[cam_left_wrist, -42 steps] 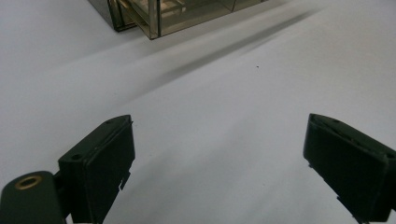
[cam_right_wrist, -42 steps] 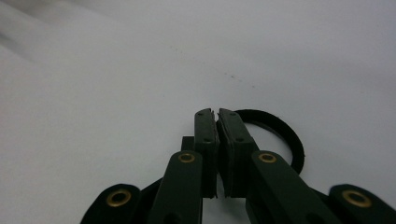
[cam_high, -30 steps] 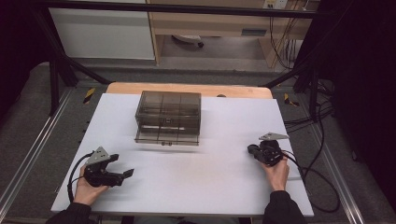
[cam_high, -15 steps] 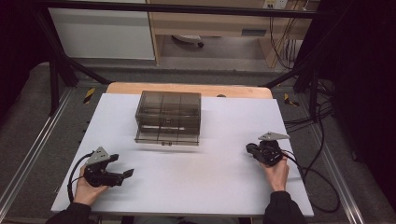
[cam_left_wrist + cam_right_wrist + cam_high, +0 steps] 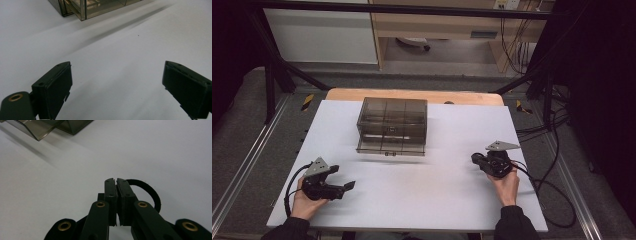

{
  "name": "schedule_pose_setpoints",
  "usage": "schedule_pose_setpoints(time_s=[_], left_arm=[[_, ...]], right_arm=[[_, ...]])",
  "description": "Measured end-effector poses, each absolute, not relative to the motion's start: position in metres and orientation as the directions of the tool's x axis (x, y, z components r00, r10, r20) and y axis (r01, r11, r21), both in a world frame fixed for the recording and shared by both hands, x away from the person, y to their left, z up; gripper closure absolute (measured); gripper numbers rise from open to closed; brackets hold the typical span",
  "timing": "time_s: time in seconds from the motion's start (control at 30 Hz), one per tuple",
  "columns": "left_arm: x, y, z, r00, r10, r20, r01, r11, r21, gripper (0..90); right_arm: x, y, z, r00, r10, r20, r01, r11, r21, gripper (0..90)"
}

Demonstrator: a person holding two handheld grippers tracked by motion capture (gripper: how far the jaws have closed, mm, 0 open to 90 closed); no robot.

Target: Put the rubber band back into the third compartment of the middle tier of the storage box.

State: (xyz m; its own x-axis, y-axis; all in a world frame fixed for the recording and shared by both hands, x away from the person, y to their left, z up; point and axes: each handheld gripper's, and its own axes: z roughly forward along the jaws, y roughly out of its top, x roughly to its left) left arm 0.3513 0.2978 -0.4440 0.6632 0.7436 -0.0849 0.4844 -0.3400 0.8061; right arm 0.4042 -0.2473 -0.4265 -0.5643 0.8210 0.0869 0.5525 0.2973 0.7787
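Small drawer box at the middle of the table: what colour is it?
Smoky, see-through brownish grey plastic drawer box, standing on the white table; the high view shows it best.

No legible text, label, brand, number or sign on the smoked drawer box (image 5: 392,125), the white counter (image 5: 437,200) or either gripper; the yellow-black floor markers are too small to read.
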Motion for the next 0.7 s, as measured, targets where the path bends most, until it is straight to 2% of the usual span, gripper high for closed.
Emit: schedule_pose_setpoints(time_s=[0.7], left_arm=[[0.351, 0.297, -0.444, 0.66, 0.747, -0.085, 0.487, -0.338, 0.805, 8.9]], right_arm=[[0.394, -0.221, -0.404, -0.644, 0.761, 0.078, 0.502, 0.343, 0.794, 87.5]])
